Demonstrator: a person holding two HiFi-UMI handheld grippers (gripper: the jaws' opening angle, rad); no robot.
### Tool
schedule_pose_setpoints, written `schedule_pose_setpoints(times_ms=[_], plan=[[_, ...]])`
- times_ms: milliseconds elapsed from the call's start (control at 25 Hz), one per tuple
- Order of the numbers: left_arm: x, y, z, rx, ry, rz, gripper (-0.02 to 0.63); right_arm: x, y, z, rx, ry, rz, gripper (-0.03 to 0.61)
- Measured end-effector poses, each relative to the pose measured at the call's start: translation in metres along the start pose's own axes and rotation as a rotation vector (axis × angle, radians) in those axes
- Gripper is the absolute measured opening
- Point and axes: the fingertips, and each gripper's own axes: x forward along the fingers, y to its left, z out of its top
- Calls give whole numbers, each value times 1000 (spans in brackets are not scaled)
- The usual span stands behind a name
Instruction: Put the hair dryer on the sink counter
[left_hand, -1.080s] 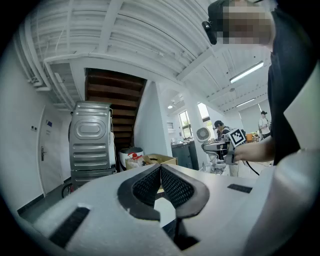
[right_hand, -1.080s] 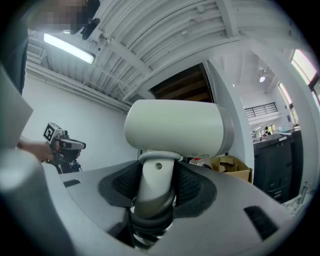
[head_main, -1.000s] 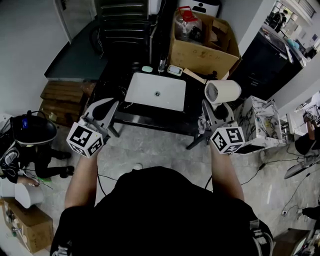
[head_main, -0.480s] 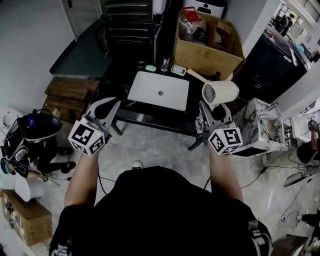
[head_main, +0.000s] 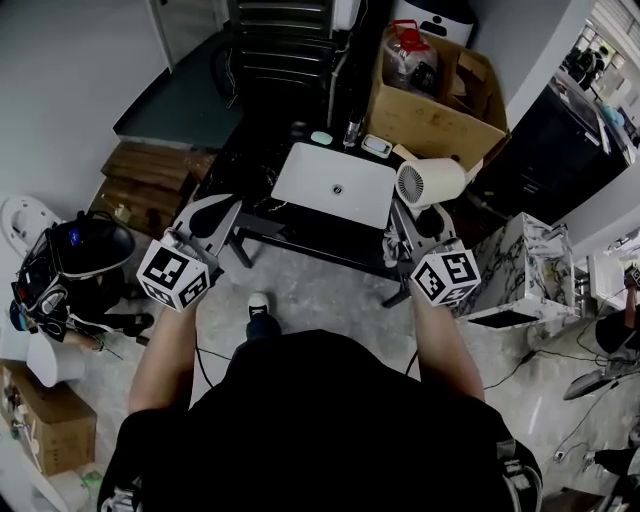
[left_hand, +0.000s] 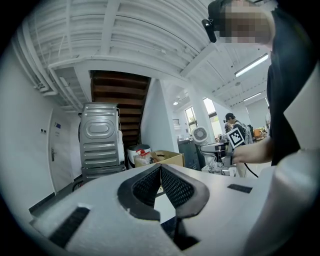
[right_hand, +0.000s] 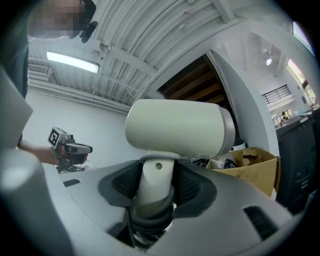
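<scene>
My right gripper is shut on the handle of a white hair dryer. The dryer's barrel lies sideways above the jaws, held in the air near the right end of the dark sink counter. A white rectangular basin is set into that counter. My left gripper hovers over the counter's left end with its jaws closed together and nothing between them.
An open cardboard box stands behind the counter at the right. Small items sit along the basin's far edge. A dark metal appliance stands at the back. A marbled cabinet is on the right, wooden steps on the left.
The person has stepped forward, so the counter and box sit closer. The right gripper with the hair dryer has moved left, nearer the basin's right edge. The left gripper kept its place.
</scene>
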Motion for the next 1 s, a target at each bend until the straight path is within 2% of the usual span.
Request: schedule_pose_setpoints(times_ms=[360, 800, 1000], plan=[[6, 58, -16, -30, -30, -3, 15, 58, 19, -13, -17, 49, 17, 186], [31, 184, -49, -68, -24, -19, 15, 156, 26, -34, -11, 99, -31, 186], [49, 222, -66, -83, -14, -37, 15, 196, 20, -45, -8, 111, -49, 186]])
